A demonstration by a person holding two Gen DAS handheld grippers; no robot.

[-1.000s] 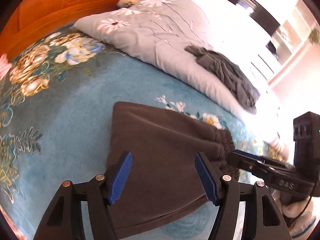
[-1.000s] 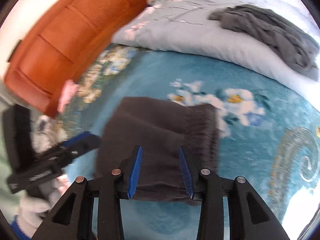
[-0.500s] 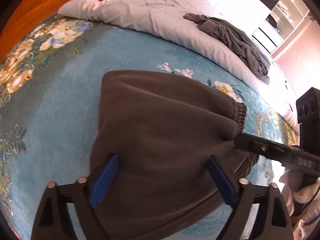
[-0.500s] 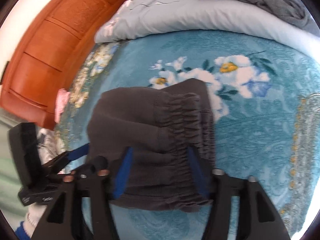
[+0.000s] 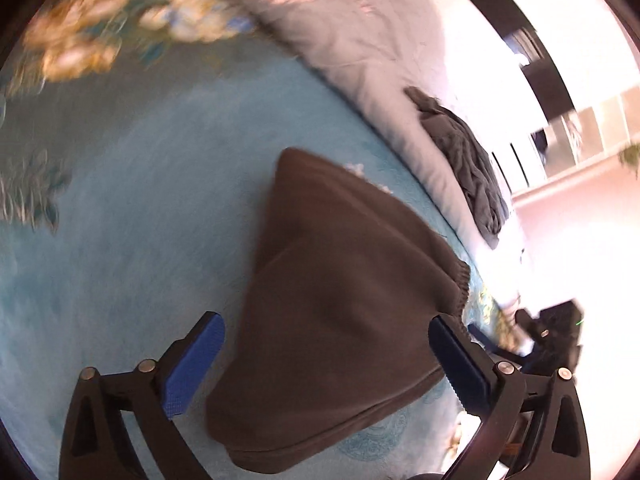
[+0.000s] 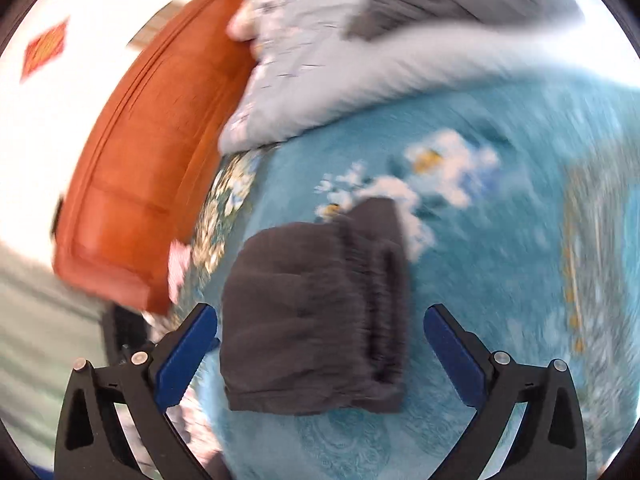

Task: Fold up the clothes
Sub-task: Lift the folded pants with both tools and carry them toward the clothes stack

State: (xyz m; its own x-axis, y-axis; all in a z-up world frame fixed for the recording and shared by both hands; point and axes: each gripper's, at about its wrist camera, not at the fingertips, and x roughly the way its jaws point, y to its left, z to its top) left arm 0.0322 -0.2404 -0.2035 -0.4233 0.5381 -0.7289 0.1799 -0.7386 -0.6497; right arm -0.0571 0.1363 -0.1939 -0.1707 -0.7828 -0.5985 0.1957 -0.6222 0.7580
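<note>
The left hand-held gripper [image 5: 326,354] has its jaws opening wide, the pads clear of the folded dark garment [image 5: 340,320] that lies between them. The right hand-held gripper [image 6: 320,344] is opening too, straddling the same garment [image 6: 316,320] without pressing it. The garment rests flat on the blue floral bedspread [image 5: 120,220]. Beyond it lie a grey quilt [image 5: 352,40] and a crumpled grey garment [image 5: 468,160].

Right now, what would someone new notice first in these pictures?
Probably the dark folded garment lying in the middle of the bright blue flowery bedspread. Then the orange headboard at the far left, and a crumpled grey garment on the pale quilt behind.
</note>
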